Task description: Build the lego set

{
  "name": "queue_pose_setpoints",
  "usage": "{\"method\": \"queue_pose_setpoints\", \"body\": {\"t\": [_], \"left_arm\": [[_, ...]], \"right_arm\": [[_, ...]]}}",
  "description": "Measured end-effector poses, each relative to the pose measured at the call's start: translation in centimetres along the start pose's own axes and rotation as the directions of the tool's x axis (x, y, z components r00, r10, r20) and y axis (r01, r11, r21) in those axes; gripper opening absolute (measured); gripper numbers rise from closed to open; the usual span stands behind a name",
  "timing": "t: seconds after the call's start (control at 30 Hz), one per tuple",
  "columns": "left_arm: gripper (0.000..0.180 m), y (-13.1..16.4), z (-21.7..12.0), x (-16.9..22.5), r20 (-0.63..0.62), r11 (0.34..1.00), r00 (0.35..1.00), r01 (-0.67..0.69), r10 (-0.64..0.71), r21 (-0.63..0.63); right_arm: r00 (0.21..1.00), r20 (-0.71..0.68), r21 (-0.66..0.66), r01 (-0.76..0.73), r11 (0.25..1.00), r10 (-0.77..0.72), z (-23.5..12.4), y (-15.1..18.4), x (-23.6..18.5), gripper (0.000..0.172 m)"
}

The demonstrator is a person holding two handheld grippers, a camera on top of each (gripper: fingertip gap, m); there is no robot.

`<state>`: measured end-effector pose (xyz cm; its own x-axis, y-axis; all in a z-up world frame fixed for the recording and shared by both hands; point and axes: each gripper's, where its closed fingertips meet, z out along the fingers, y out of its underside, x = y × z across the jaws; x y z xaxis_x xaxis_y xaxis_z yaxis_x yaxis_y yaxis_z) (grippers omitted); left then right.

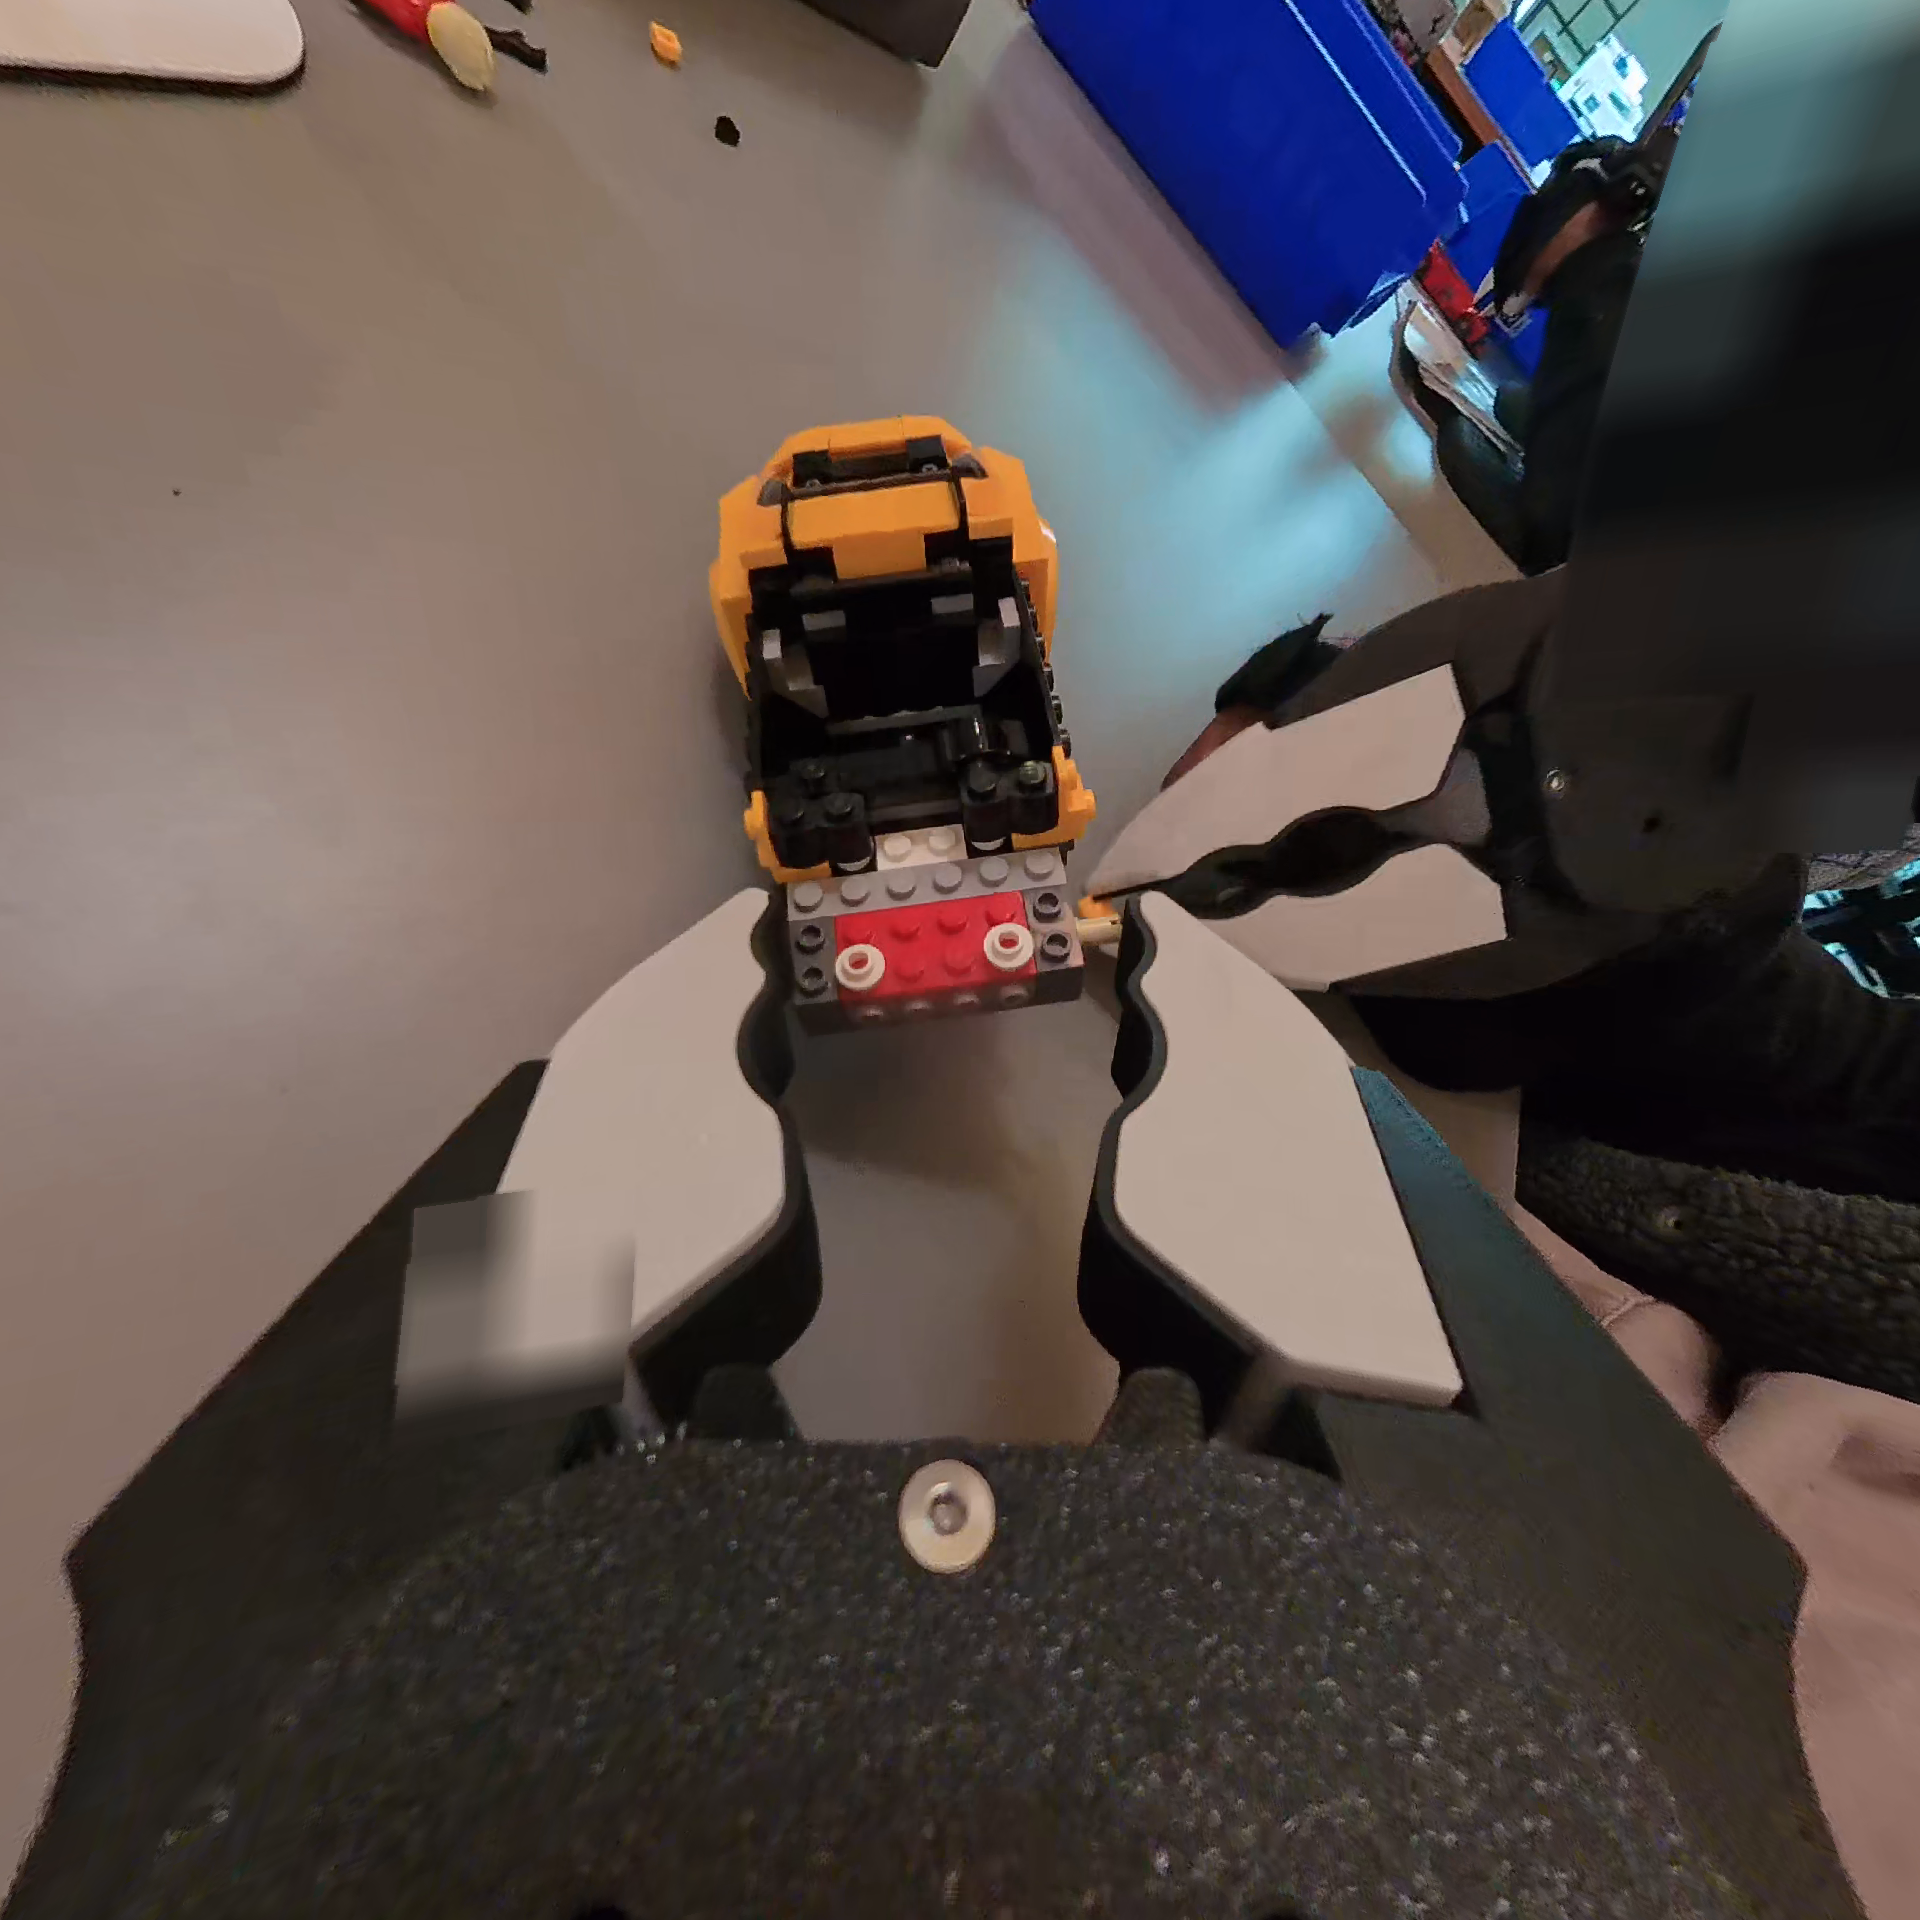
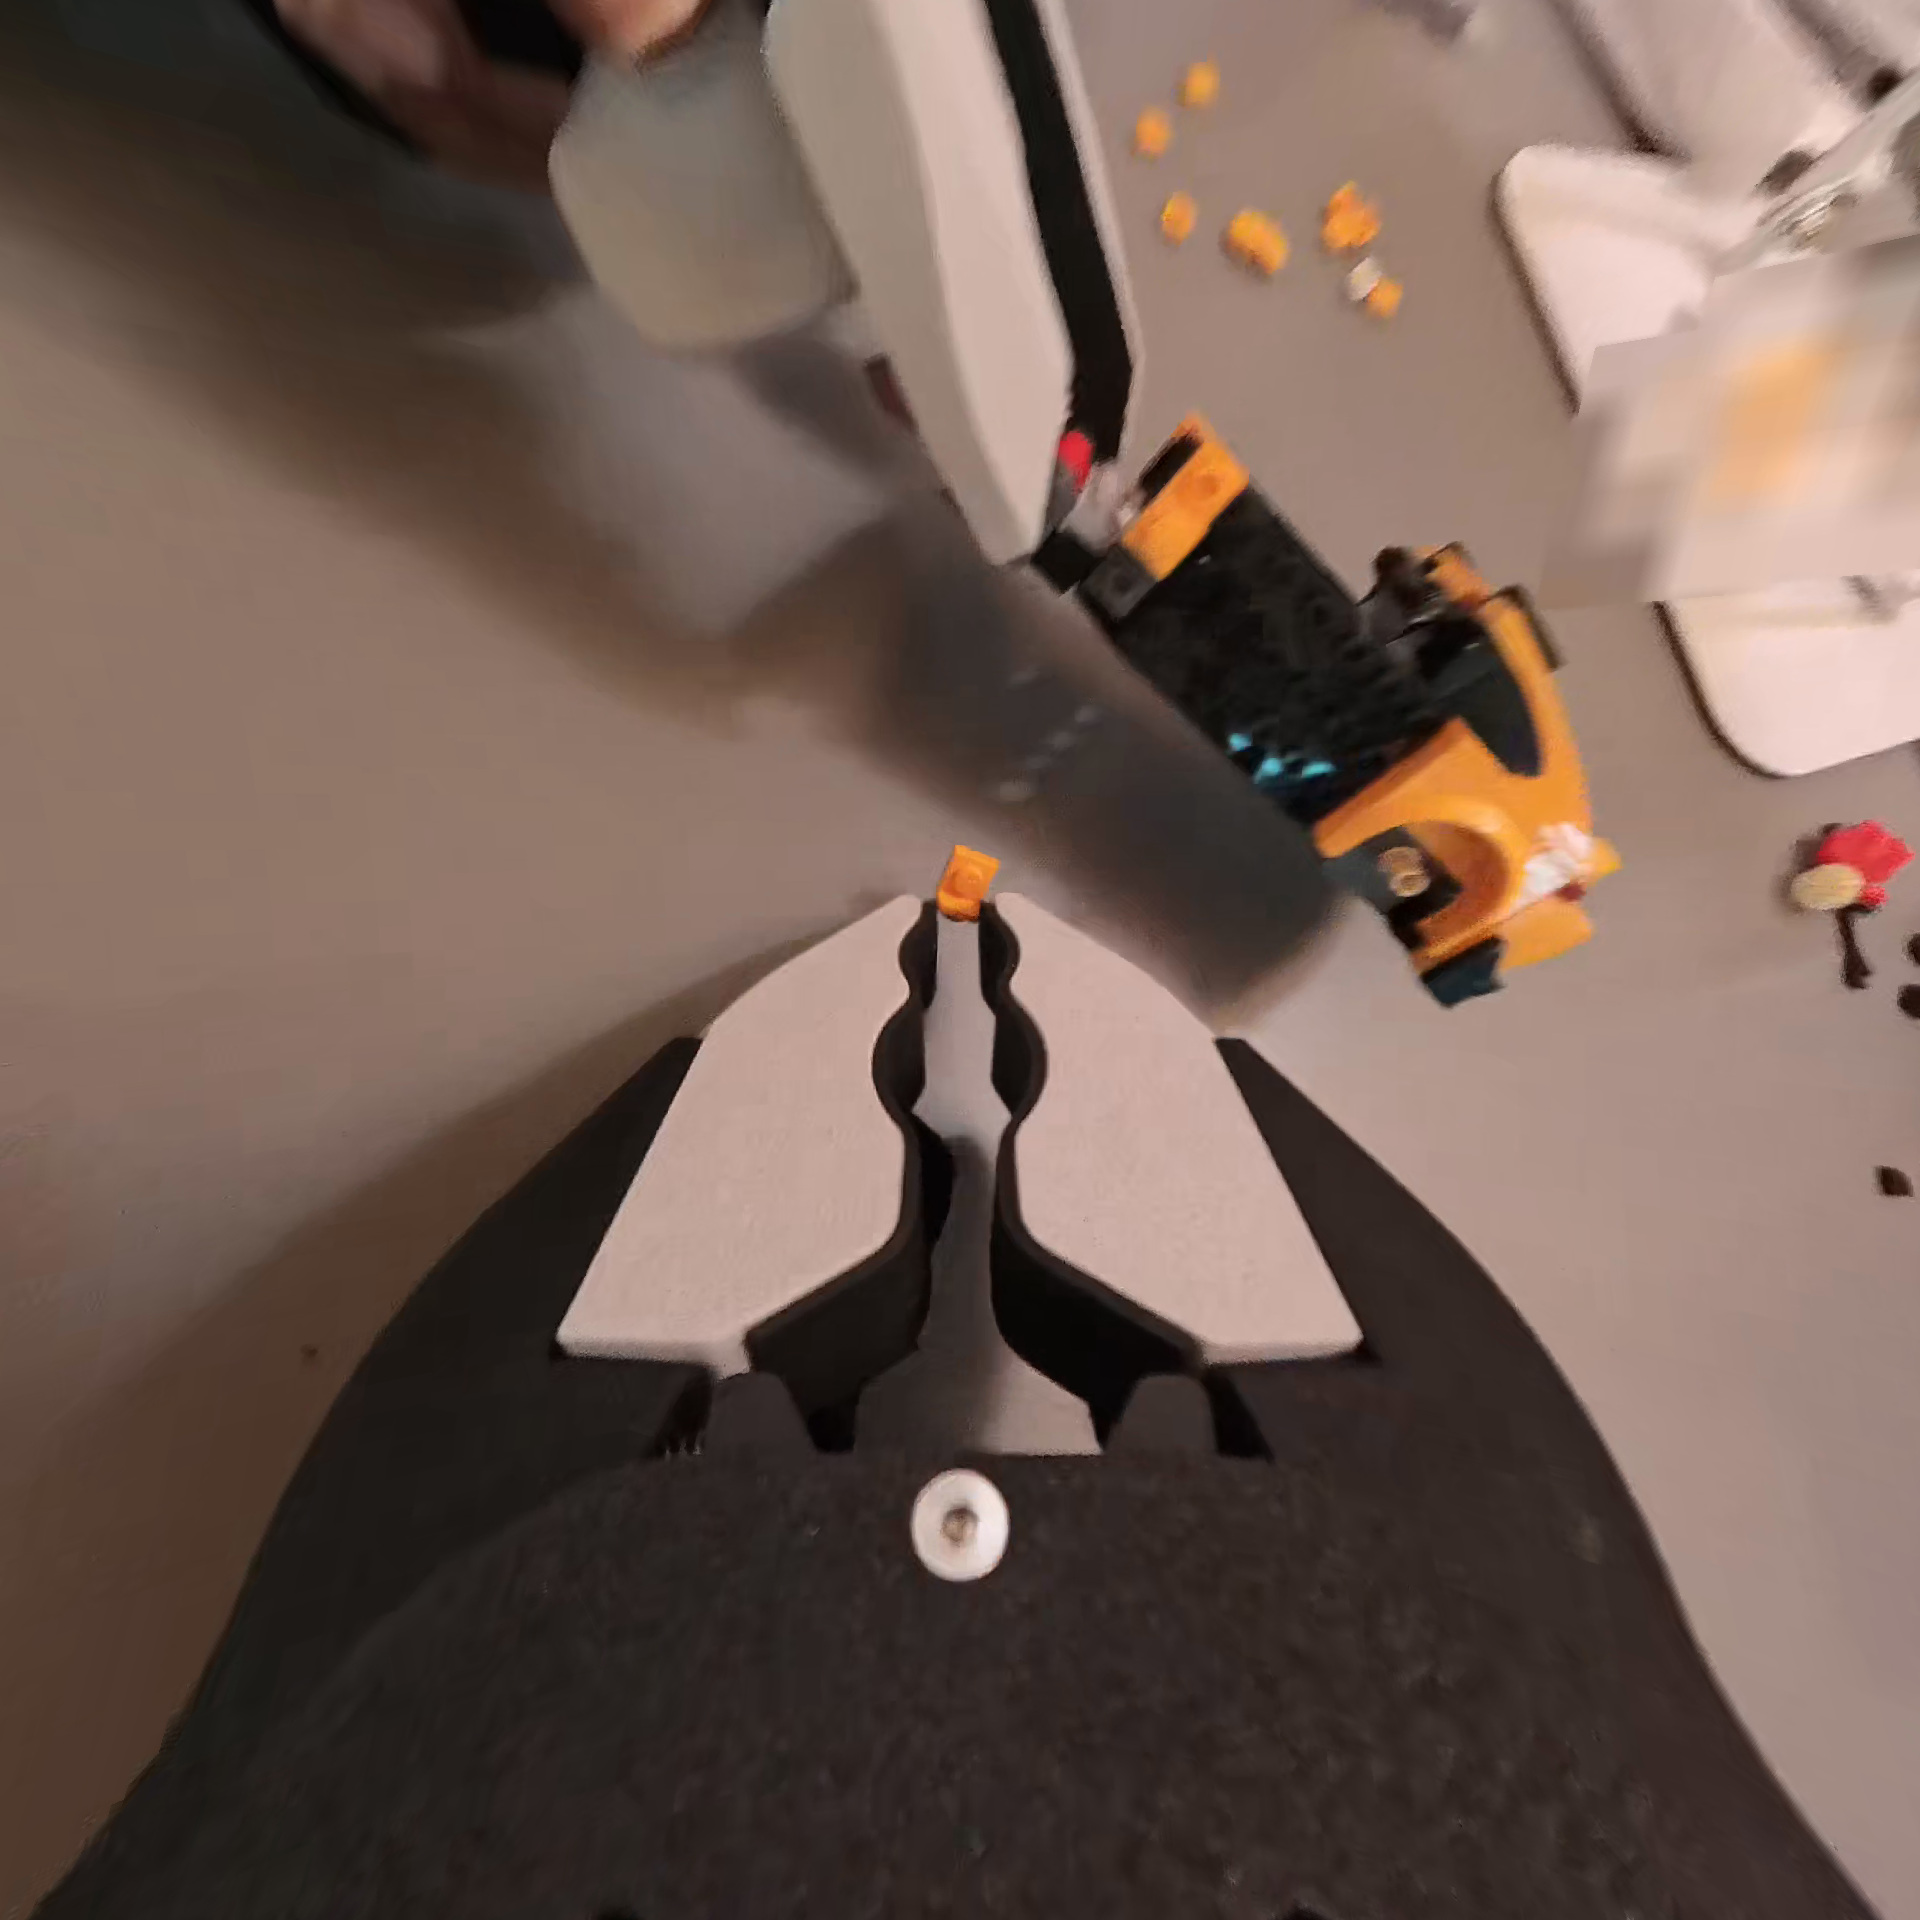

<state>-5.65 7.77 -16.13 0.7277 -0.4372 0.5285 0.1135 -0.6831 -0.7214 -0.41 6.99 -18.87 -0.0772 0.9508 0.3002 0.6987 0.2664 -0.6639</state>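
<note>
An orange and black brick car [image 1: 894, 582] lies on the grey table [image 1: 312, 520], its grey and red rear block [image 1: 930, 945] towards me. My left gripper [image 1: 948, 935] is shut on that rear block: the left pad touches the grey side and the right pad [image 1: 1138, 935] bears on a tan pin [image 1: 1099, 928] that sticks out of it. My right gripper [image 2: 961, 909] is shut on a small orange brick piece [image 2: 966, 881] at its very tips. In the left wrist view it [image 1: 1101, 896] holds the piece by the car's right rear corner. The car [image 2: 1455, 790] shows blurred in the right wrist view.
Loose orange pieces [image 2: 1257, 239] lie on the far table beside white trays [image 2: 1600, 239]. A red and tan piece [image 2: 1849, 862] and small black bits [image 2: 1891, 1179] lie to the right. Blue bins [image 1: 1268, 156] and a person in dark clothes [image 1: 1558, 312] are beyond the table edge. My right fingertips sit around 7 cm from my left ones.
</note>
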Motion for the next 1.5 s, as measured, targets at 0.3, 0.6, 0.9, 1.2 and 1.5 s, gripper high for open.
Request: {"method": "queue_pose_setpoints", "body": {"t": [0.3, 0.6, 0.9, 1.2, 1.5], "left_arm": [[0.060, 0.5, 0.5, 0.4, 0.041, 0.998, 0.997, -0.068, 0.069, -0.015], [0.060, 0.9, 0.9, 1.0, 0.127, 0.986, 0.978, -0.165, 0.167, -0.022], [0.060, 1.3, 1.2, 0.8, 0.201, 0.987, 0.966, -0.163, 0.163, -0.015], [0.061, 2.3, 1.7, 0.8, 0.161, 0.987, 0.974, -0.151, 0.160, -0.062], [0.050, 3.5, 1.6, -0.1, 0.217, 0.916, 0.896, -0.346, 0.387, -0.206]], "right_arm": [[0.978, 0.004, 0.242, -0.205, 0.948, 0.211, -2.2, -4.9, 1.5, 0.020], [0.924, 0.008, 0.216, -0.375, 0.902, 0.382, -0.9, -4.2, 2.1, 0.009], [0.891, -0.037, 0.185, -0.439, 0.879, 0.453, -0.4, -3.6, 1.4, 0.007], [0.871, -0.027, 0.148, -0.481, 0.864, 0.490, 0.1, -2.6, 1.2, 0.009], [0.909, -0.034, 0.025, -0.414, 0.910, 0.415, 1.0, -1.0, 0.5, 0.011]]}}
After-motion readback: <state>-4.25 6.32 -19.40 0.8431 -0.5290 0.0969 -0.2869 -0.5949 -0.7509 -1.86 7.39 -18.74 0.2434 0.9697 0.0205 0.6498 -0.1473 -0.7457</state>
